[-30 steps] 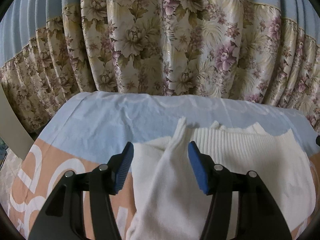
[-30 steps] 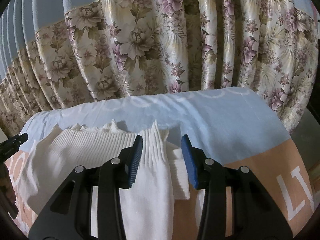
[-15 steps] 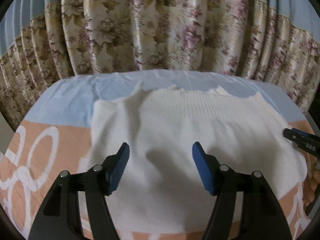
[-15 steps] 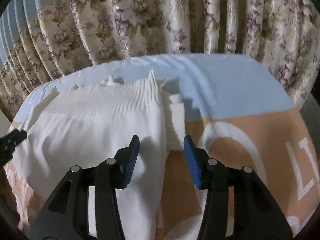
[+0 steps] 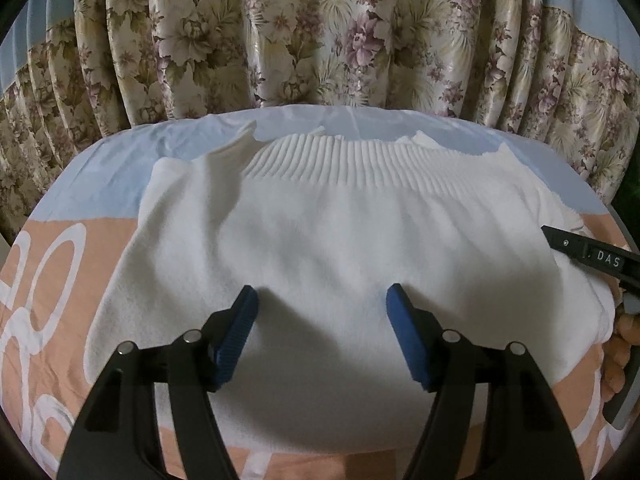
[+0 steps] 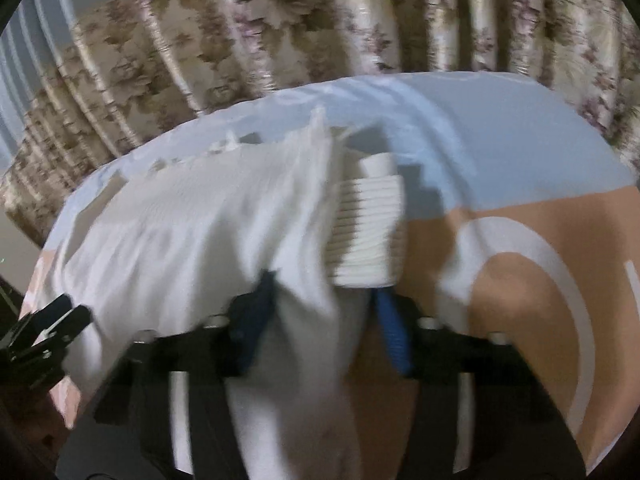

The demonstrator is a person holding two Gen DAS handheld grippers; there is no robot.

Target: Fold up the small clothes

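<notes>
Left claw (image 5: 320, 312): spread, empty, hovering just over the one white sweater (image 5: 320, 232). Right claw (image 6: 324, 308): jaws closing around the sweater's right edge fold, blurred. Sweater lies flat at twelve o'clock on the bed cover (image 5: 60, 280), floral curtain (image 5: 320, 40) beyond. Step judged: side fold. Next: left claw must take hold.

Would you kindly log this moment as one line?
white sweater flat on bedsheet | left gripper open above it | right gripper closing, sweater edge between
</notes>
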